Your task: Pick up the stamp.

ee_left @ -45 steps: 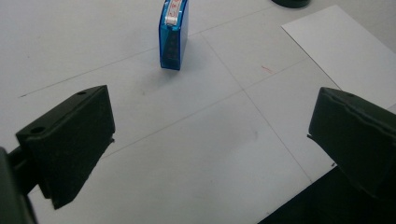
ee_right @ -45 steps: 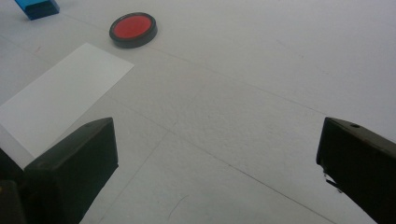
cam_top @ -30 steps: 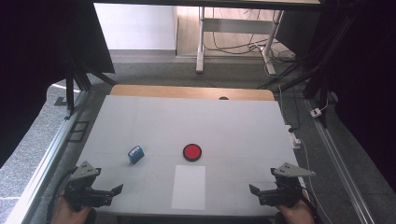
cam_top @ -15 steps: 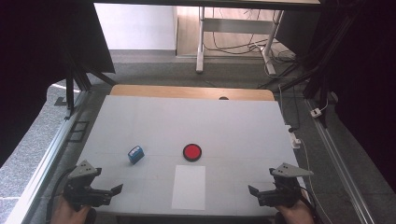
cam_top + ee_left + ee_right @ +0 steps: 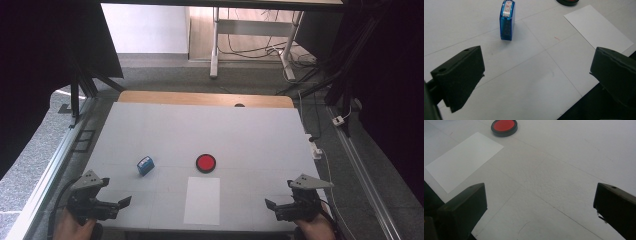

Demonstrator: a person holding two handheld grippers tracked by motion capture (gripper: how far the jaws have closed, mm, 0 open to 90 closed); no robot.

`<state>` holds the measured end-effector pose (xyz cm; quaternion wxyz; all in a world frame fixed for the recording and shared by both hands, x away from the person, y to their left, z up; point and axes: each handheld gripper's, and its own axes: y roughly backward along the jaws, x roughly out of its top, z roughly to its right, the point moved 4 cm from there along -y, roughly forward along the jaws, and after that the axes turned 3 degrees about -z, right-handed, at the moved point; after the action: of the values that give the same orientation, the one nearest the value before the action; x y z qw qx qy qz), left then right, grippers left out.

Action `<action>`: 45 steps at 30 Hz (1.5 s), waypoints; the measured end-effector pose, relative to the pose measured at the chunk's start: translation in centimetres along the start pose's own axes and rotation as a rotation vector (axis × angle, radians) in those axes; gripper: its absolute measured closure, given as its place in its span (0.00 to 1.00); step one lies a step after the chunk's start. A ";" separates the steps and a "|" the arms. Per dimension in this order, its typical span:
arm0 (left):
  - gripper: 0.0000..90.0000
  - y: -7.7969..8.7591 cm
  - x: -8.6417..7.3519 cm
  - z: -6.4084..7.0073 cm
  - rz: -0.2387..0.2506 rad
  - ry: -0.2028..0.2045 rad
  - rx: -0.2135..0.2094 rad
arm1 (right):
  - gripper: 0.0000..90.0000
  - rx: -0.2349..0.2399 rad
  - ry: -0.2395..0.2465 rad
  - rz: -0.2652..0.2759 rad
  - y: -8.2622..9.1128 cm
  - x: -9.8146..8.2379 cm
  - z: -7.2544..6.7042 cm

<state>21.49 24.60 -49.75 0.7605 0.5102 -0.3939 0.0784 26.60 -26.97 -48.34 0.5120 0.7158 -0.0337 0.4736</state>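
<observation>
A small blue stamp [image 5: 145, 165] lies on the white table [image 5: 210, 130], left of centre. A round red ink pad [image 5: 205, 163] in a black rim sits beside it at the middle. Just in front of the pad a white paper sheet [image 5: 202, 200] lies flat. My left gripper [image 5: 118, 204] hovers open at the front left corner, jaws pointing right, empty. In the left gripper view the stamp [image 5: 507, 20] lies ahead of the wide-apart jaws, with the paper [image 5: 597, 27] to the right. My right gripper [image 5: 272, 206] stands open and empty at the front right. Its view shows the ink pad [image 5: 504, 127] and paper [image 5: 464, 160] ahead.
A wooden strip [image 5: 205, 98] runs along the table's far edge. Metal frame rails [image 5: 50, 170] flank both sides. A white plug block [image 5: 315, 148] hangs at the right edge, with cables on the floor beyond. The paper's near end reaches almost to the table's front edge.
</observation>
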 end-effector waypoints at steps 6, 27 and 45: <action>0.00 -0.1 0.3 0.1 -0.001 -0.020 -0.012 | 0.00 0.000 0.000 -0.002 0.0 0.0 0.0; 0.00 -1.8 2.4 -0.8 0.031 -0.062 0.028 | 0.00 0.005 0.003 -0.010 -0.1 0.0 0.0; 0.00 -4.9 4.7 -2.4 -0.013 -0.050 0.053 | 0.00 0.007 0.007 -0.020 -0.2 -0.1 -0.1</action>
<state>28.49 22.95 -50.49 0.7372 0.5345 -0.4072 0.0709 26.64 -26.84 -48.52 0.5142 0.7163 -0.0229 0.4712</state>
